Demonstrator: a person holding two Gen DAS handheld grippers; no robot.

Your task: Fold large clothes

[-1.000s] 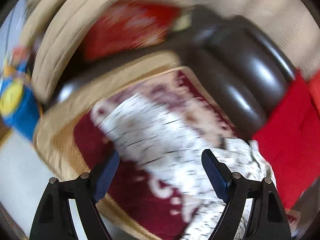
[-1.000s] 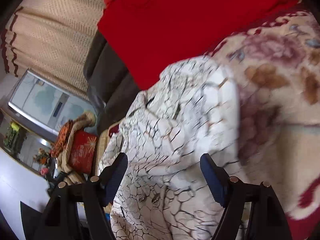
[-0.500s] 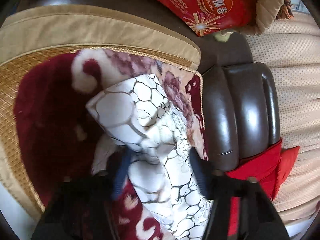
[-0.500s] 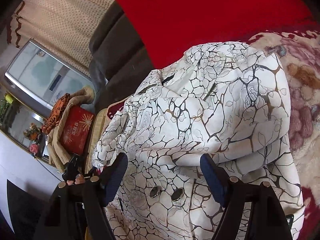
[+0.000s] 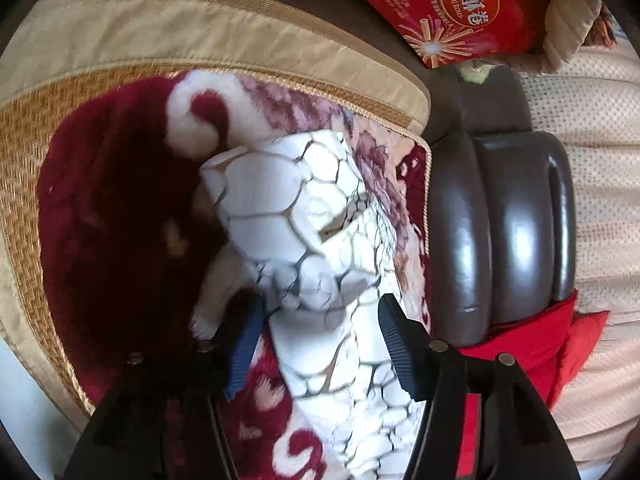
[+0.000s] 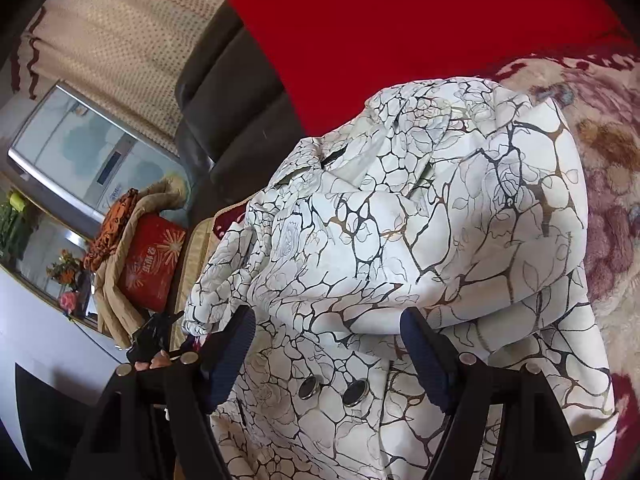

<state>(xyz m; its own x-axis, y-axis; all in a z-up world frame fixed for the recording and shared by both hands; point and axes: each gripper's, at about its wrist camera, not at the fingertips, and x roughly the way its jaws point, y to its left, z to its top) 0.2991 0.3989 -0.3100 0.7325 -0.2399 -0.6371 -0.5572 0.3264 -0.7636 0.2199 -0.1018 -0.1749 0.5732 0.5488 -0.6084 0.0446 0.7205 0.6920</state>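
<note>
- Left gripper (image 5: 320, 344) fingers, just reopening, straddle a bunched coat (image 5: 304, 232) sleeve, released
- Right gripper (image 6: 328, 344) fingers gape over the coat on a blanket (image 6: 608, 184)

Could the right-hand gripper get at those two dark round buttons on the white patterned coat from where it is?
Probably yes. The two buttons lie uncovered on the white coat, right between the open fingers of the right gripper. No fold or other thing covers them, so the way looks free, though how close it hangs is hard to judge.
</note>
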